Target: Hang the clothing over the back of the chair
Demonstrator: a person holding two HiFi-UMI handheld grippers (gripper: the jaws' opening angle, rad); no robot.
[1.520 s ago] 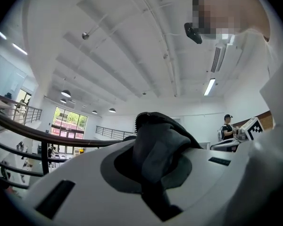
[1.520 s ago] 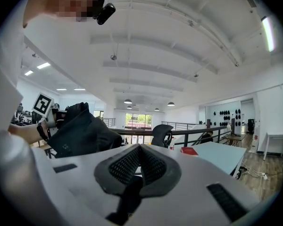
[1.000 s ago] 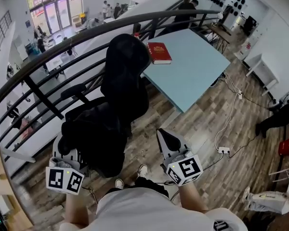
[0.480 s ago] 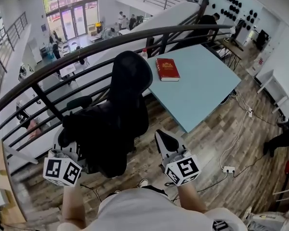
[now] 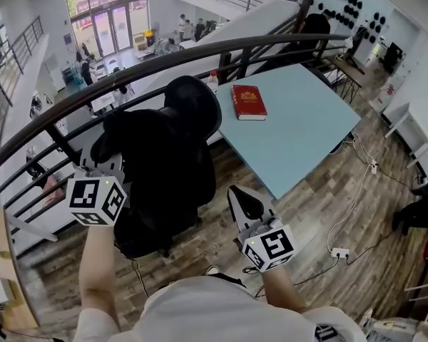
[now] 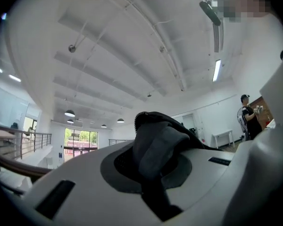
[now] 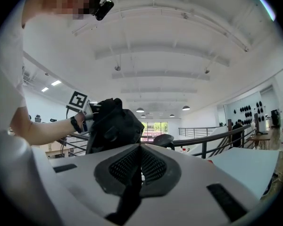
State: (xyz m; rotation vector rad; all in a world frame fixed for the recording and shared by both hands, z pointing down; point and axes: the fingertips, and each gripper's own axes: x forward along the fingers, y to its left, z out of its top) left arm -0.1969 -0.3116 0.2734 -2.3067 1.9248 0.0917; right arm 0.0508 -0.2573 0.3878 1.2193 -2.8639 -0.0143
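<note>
An office mezzanine: a black railing [image 5: 164,61] overlooks a lower hall [image 5: 132,48] with glass doors [image 5: 103,27]; an office chair [image 5: 194,104] and a light-blue table [image 5: 303,137] stand on a wood floor [image 5: 321,205].

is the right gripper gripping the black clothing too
No, the right gripper has its jaws together with nothing between them; the black clothing is pinched in the left gripper.

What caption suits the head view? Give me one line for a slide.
Mid-task: left gripper holds the black clothing up by the chair, beside the blue table; right gripper shut, empty.
</note>
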